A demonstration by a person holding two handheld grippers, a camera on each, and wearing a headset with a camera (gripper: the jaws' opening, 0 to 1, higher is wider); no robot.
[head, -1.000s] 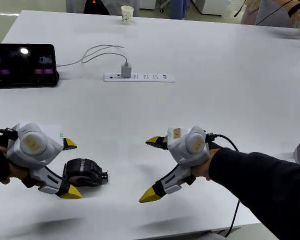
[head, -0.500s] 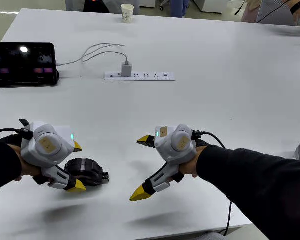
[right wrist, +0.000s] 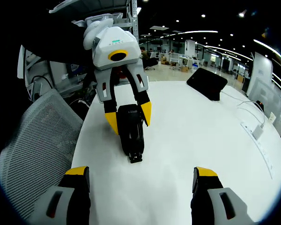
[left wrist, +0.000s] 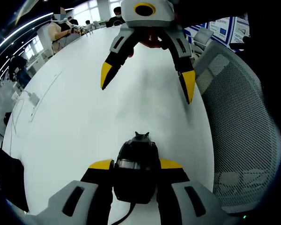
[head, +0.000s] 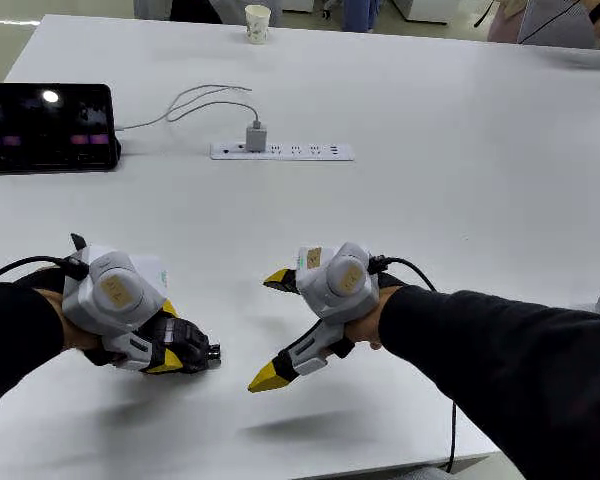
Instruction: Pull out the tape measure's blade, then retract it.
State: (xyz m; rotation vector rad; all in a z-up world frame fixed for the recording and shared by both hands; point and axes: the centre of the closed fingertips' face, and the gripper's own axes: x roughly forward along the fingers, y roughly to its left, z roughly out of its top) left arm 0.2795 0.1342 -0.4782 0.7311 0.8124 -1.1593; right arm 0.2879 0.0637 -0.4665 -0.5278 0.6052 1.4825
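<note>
A black tape measure lies on the white table near its front edge. My left gripper is shut on its case, with one yellow fingertip on each side. In the left gripper view the case sits tight between the pads, its blade tip pointing away from me. My right gripper stands open a short way to the right, facing the tape measure with nothing between its fingers. Its own view shows the left gripper clamping the case, and the blade hook is just out of the case mouth.
A dark tablet lies at the far left. A white power strip with a plugged charger and cable sits mid-table, and a paper cup stands at the back. A mesh chair stands off the table's front edge.
My left gripper has moved right over the tape measure and shut on its case. The right gripper has drifted left toward it, still open.
</note>
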